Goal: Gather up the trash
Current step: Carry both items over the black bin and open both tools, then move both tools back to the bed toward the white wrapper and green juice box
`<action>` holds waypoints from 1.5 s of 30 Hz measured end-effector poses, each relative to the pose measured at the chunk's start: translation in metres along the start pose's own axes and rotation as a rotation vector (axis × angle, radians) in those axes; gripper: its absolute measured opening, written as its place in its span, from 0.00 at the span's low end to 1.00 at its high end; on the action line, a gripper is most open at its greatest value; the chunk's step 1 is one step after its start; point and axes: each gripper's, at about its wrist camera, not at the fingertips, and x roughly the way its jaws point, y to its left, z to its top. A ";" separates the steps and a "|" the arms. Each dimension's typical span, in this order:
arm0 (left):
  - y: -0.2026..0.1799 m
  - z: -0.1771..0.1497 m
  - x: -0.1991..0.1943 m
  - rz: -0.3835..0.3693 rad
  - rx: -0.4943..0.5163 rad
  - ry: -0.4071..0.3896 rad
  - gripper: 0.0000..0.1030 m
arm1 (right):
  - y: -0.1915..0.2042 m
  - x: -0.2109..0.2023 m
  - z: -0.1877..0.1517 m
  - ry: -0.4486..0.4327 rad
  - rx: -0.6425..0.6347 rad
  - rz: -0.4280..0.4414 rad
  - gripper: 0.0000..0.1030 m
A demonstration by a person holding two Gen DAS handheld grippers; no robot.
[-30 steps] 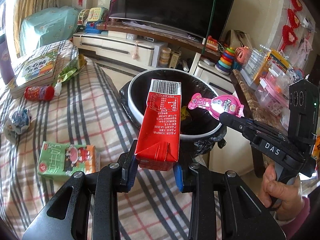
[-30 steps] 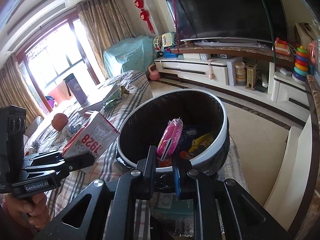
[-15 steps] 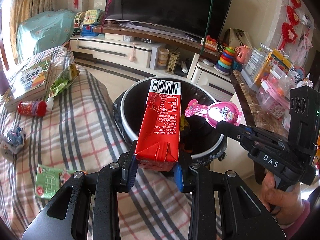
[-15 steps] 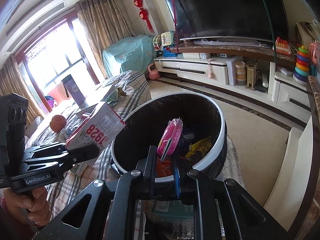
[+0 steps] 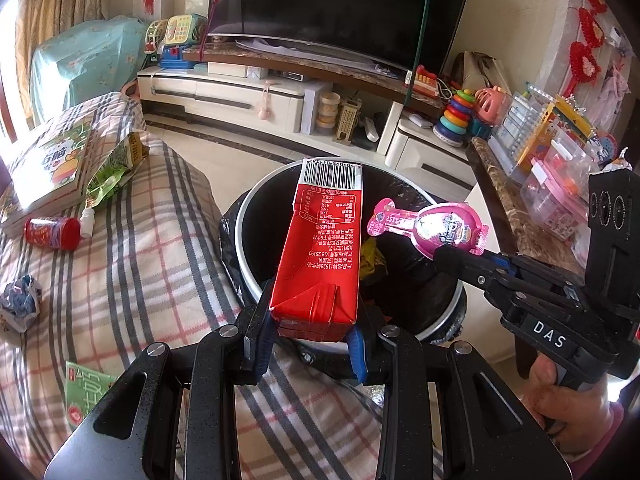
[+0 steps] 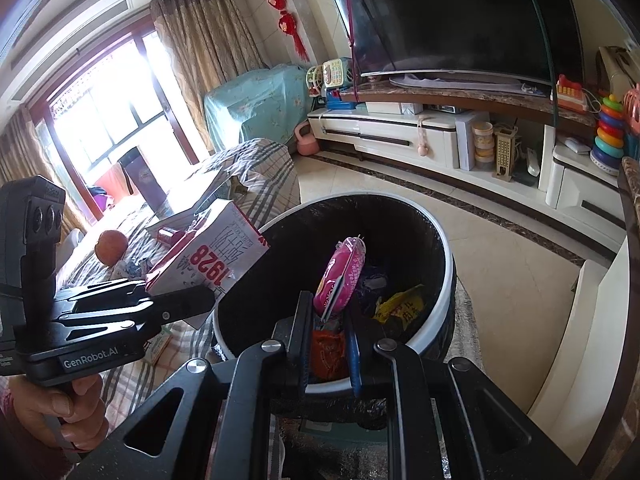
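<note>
Red carton (image 5: 320, 252) clamped in left gripper (image 5: 306, 344); pink packet (image 6: 340, 274) in right gripper (image 6: 330, 344), above bin (image 5: 246, 240).

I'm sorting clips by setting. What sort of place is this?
Most likely a home living room: a big TV on a low cabinet, curtains, and children's toys nearby.

The right gripper (image 5: 460, 258) body reads "DAS" — the left gripper (image 6: 200, 304) reads "GenRobot.AI". The milk carton (image 6: 216, 260) shows "1928" — its red side (image 5: 324, 248) prints "GB 25190".
</note>
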 end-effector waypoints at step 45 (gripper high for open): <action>0.017 0.003 -0.002 0.010 -0.076 -0.016 0.60 | -0.003 -0.005 0.008 -0.009 0.018 -0.025 0.47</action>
